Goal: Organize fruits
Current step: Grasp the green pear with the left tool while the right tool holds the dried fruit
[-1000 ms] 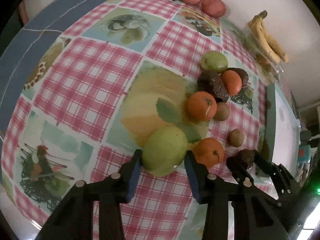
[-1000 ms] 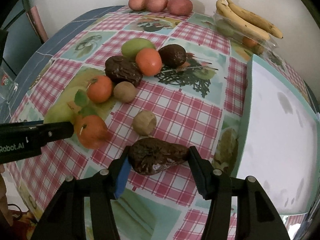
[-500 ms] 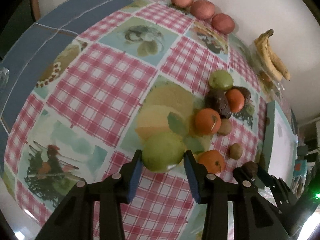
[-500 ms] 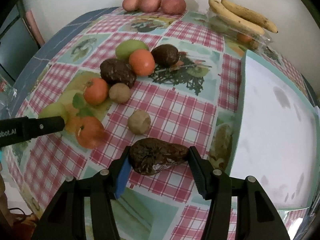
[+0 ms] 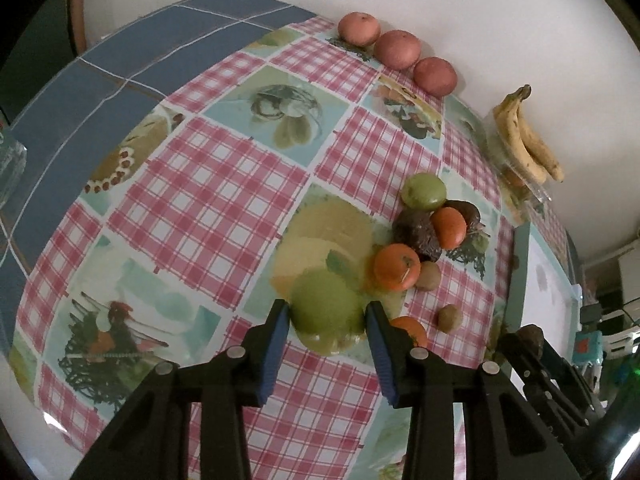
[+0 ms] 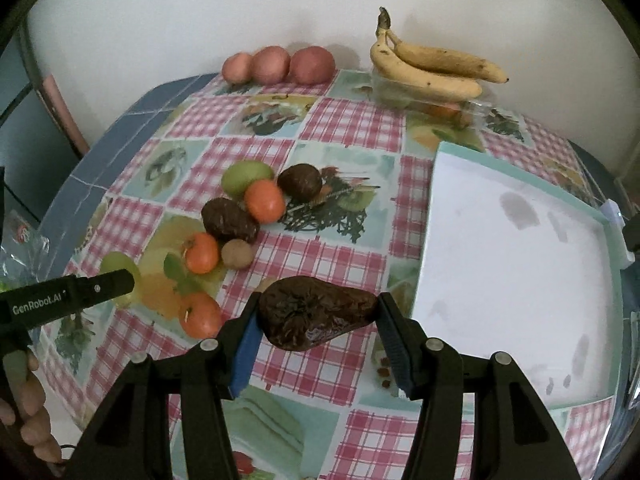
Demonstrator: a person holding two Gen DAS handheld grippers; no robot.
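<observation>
My left gripper (image 5: 326, 305) has a large green apple (image 5: 325, 316) between its blue pads; the jaws are closing, both pads touch the apple, and it hangs just above the checked tablecloth. My right gripper (image 6: 320, 301) is shut on a dark, wrinkled, pear-shaped avocado (image 6: 316, 318), held above the cloth beside the tray. A loose pile lies mid-table: a green apple (image 6: 246, 176), an orange (image 6: 265, 201), two dark avocados (image 6: 228, 220), a second orange (image 6: 202, 252) and a kiwi (image 6: 237, 254). A third orange (image 6: 200, 314) lies nearer to me.
A white tray with a teal rim (image 6: 520, 178) lies at the right. By the back wall sit three red fruits (image 6: 280, 65) and bananas (image 6: 432, 68) on a clear plastic box (image 6: 432, 100). A person's hand (image 6: 32, 420) holds the left gripper's handle.
Both grippers have risen with their fruit, so the table looks farther away. The left jaws have narrowed slightly on the green apple. The pile has not moved.
</observation>
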